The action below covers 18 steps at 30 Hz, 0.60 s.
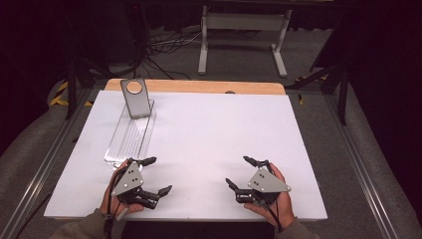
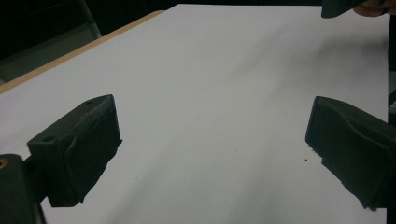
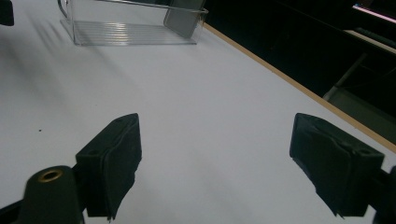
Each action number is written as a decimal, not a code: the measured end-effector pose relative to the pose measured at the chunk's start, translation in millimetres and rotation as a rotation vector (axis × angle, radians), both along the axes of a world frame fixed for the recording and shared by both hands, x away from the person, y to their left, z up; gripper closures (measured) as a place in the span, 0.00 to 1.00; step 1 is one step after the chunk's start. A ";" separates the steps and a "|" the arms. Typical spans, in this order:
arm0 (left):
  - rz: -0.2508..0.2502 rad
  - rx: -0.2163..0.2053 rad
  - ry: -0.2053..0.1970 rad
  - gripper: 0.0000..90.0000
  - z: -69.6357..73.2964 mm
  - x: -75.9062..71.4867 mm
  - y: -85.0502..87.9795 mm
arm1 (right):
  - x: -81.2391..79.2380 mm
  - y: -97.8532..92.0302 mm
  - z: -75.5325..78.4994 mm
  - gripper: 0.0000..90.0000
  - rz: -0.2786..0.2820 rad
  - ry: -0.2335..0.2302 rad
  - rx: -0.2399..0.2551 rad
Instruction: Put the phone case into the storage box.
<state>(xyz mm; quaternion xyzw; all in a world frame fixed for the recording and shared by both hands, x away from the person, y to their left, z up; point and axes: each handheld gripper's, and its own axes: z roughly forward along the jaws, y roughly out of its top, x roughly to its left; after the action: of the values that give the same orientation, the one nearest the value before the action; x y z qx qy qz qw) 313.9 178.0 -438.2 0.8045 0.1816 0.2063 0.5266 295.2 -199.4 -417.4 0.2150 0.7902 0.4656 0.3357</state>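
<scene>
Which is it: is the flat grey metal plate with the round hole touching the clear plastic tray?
Touching: the high view shows the plate standing in the tray's far end.

1. The table (image 1: 209,129) is seen from above and behind the person's side, looking forward and down.
2. The left gripper view is set low behind its spread fingers (image 2: 79,149), facing across the white surface.
3. The right gripper view is set likewise; beyond its fingers (image 3: 112,158) the clear tray (image 3: 130,28), also seen from above (image 1: 130,137), is shared.
</scene>
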 end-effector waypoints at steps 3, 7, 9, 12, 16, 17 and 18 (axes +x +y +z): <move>0.005 0.003 0.002 0.04 -1.1 0.5 0.0 | 0.2 -0.6 0.2 0.20 0.000 -0.003 0.003; 0.011 0.004 0.005 0.04 -1.1 2.1 -0.4 | 0.0 -1.5 -0.8 0.20 0.004 -0.002 0.005; 0.015 0.006 0.004 0.04 -1.3 2.5 -1.5 | -0.5 -2.3 -0.9 0.20 0.001 -0.009 0.013; 0.013 0.007 0.000 0.04 -0.7 2.2 -2.5 | -1.5 -3.3 0.0 0.20 -0.004 -0.020 0.021; -0.002 0.007 -0.006 0.04 -0.4 -0.3 -2.2 | -1.8 -2.8 0.3 0.20 -0.011 -0.021 0.019; -0.002 0.007 -0.006 0.04 -0.4 -0.3 -2.2 | -1.8 -2.8 0.3 0.20 -0.011 -0.021 0.019; 0.000 0.006 -0.013 0.04 0.2 -1.3 -1.7 | -2.1 -1.9 0.3 0.20 -0.011 -0.023 0.019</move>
<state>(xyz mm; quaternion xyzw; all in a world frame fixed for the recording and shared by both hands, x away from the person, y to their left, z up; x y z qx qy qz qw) 312.6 176.2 -438.1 0.8048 0.1775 0.2118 0.5253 293.2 -201.3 -417.2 0.2170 0.7804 0.4738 0.3454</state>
